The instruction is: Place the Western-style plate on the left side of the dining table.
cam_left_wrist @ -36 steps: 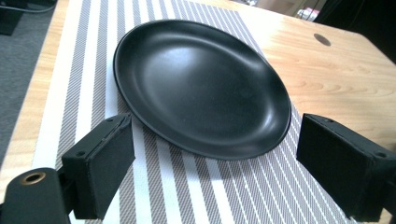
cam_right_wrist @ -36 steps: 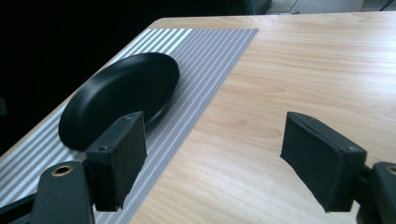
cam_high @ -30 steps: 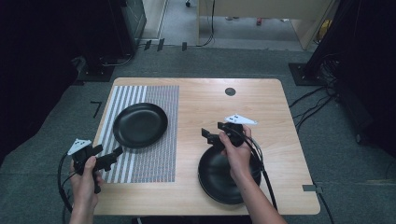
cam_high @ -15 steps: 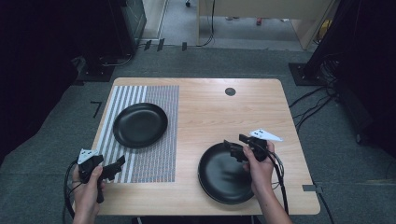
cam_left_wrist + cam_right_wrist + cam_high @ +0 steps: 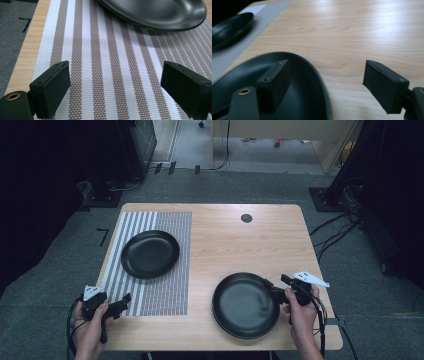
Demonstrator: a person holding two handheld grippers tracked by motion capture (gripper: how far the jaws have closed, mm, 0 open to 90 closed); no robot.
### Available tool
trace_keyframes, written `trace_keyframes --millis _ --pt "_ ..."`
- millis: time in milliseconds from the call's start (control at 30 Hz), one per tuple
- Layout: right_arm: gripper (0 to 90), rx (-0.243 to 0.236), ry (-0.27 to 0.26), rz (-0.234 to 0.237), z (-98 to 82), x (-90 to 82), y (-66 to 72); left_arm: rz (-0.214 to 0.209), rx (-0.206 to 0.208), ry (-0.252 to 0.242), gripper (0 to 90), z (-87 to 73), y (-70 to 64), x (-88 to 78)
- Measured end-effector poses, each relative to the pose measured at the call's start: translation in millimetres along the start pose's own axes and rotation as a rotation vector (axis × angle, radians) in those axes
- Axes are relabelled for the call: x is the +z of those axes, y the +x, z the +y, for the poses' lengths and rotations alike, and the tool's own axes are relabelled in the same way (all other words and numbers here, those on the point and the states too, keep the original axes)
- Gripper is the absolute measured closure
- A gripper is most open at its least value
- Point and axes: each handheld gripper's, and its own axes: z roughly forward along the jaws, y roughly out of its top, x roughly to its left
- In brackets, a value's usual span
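Observation:
Two black plates are on the wooden table. One plate (image 5: 150, 254) rests on the striped placemat (image 5: 165, 290); it also appears as the plate (image 5: 155, 12) at the top of the left gripper view. My left gripper (image 5: 125, 301) (image 5: 115, 92) stands open, low over the mat's near part, short of that plate. The other plate (image 5: 245, 305) (image 5: 307, 85) lies on bare wood at the front right. At its right rim my right gripper (image 5: 276, 287) (image 5: 332, 85) is open, one jaw above the rim and the other over the wood.
A small dark round inset (image 5: 246, 218) sits near the table's far edge. Bare wood (image 5: 240, 245) stretches between the two plates. Cables (image 5: 330, 230) run over the floor to the right of the table. The table's front edge is close to both hands.
My right gripper has slid from above the front plate out to its right rim. My left gripper has drawn back toward the front left corner. Neither plate has moved.

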Motion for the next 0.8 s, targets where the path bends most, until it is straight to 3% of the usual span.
trace_keyframes --millis 100,667,800 --pt "21.3 -0.020 0.010 -0.057 -4.9 -6.7 -8.7 0.005 0.003 0.002 8.7 -2.4 1.5 -0.4" --pt "20.9 0.049 0.045 -0.186 -30.1 -37.3 -66.2 0.043 0.022 0.021 8.7 -12.4 12.3 -6.4" --pt "20.9 0.060 0.052 -0.198 -33.7 -41.2 -73.2 0.045 0.022 0.022 8.7 -13.6 13.5 -7.0"
